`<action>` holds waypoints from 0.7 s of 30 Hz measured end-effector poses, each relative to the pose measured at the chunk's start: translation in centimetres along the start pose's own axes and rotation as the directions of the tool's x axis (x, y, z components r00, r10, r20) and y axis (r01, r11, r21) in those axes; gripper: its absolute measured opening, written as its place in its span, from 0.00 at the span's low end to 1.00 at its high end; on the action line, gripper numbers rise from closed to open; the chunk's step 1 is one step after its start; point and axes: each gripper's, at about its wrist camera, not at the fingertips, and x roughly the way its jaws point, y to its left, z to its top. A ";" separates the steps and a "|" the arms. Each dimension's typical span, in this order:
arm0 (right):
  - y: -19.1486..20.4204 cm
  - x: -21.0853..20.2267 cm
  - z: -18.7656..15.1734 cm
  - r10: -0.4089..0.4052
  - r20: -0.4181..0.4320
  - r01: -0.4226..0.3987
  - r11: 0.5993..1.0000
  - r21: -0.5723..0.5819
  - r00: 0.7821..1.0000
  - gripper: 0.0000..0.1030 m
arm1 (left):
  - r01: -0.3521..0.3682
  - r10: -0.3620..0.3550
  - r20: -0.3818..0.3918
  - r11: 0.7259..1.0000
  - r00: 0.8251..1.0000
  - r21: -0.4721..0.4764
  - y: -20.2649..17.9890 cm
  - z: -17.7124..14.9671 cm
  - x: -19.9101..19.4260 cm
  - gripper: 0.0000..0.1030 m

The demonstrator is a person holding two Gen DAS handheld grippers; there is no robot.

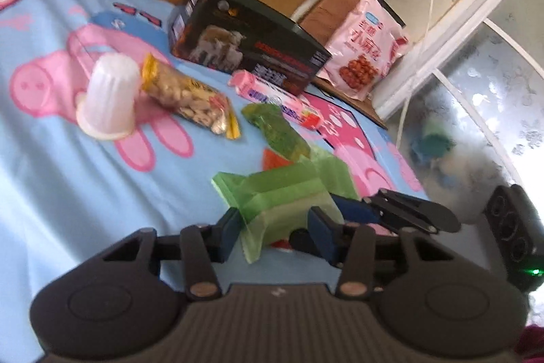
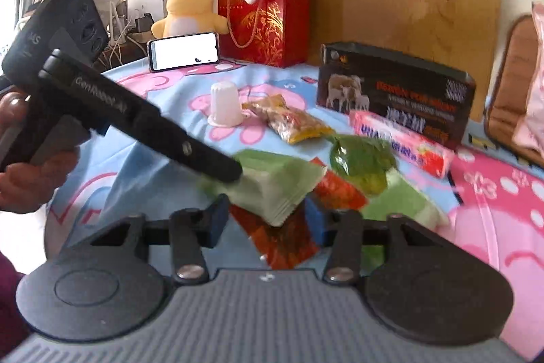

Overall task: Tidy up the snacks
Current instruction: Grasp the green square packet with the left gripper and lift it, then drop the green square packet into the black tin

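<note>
Two grippers meet at a green bag (image 1: 289, 193) lying on the blue cartoon bedsheet (image 1: 68, 176). The left gripper (image 1: 272, 235) has its blue pads part way apart with a flap of the bag between them; whether they squeeze it I cannot tell. The right gripper (image 2: 265, 218) is part way apart too, over the bag and a red packet (image 2: 282, 244). Nearby lie a white cup (image 1: 108, 97), a nut bag (image 1: 190, 97) and a pink box (image 1: 275, 97).

1. Bedsheet (image 1: 68, 193): light blue, pink cartoon-pig print.
2. Folded bag (image 1: 282, 193) near the black box (image 1: 244, 36): translucent green.
3. Cup (image 1: 108, 97) left of the box: white.
4. Gift bag (image 2: 265, 22): red, gold pattern.
</note>
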 end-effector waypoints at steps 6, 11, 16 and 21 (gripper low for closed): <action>-0.8 -0.5 0.8 0.000 0.051 -0.003 0.998 0.062 0.999 0.40 | 0.006 -0.008 0.037 0.998 0.999 0.059 -1.6 2.2 -0.5 0.43; -2.6 -1.3 2.8 -0.062 0.136 0.052 0.996 0.075 0.989 0.40 | -0.021 0.006 0.090 0.986 0.996 0.167 -4.5 6.9 0.3 0.44; -6.2 0.5 7.5 -0.153 0.210 0.141 0.987 0.072 0.966 0.40 | -0.118 0.070 0.208 0.966 0.976 0.232 -6.9 14.2 3.0 0.56; -10.5 5.1 12.0 -0.282 0.160 0.265 0.957 0.120 0.946 0.46 | -0.176 0.148 0.225 0.978 0.963 0.111 -5.4 16.9 5.3 0.61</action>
